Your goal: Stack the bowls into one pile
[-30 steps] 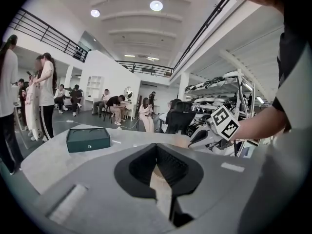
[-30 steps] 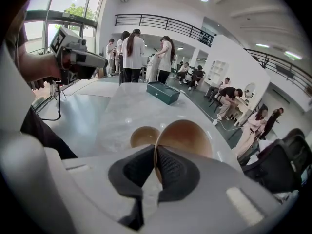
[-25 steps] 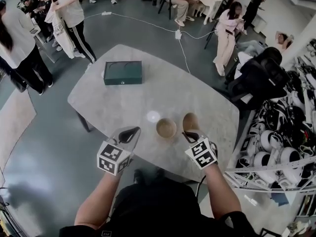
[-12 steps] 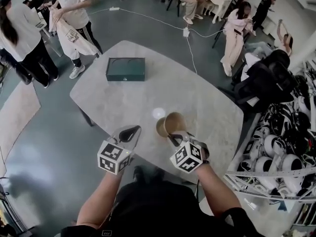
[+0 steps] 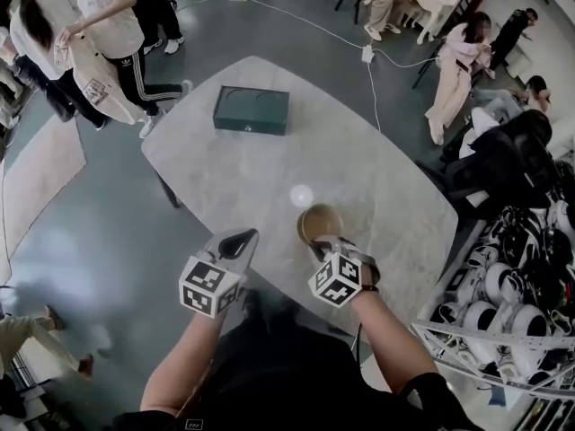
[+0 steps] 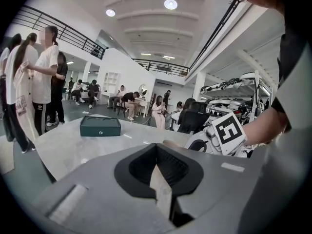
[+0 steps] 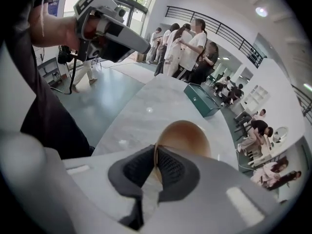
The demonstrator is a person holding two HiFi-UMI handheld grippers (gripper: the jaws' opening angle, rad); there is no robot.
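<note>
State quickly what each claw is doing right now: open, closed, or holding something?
Left claw: closed, empty.
Right claw: closed on the rim of the brown bowl.

The head camera is looking steeply down from above the person. From well off it is taking in the whole counter [image 5: 243, 169], with the left gripper [image 5: 235, 241] and right gripper [image 5: 319, 242] low in the frame. The left gripper's camera is riding close behind its own fingers [image 6: 136, 169], facing nearly level across the counter toward the green box [image 6: 100, 126]. The right gripper's camera is tilting down along its fingers [image 7: 131, 172], sitting very near the bowl [image 7: 185, 138] and facing across the counter. All three views are sharing the counter and the green box, and each gripper view is catching the other gripper.
</note>
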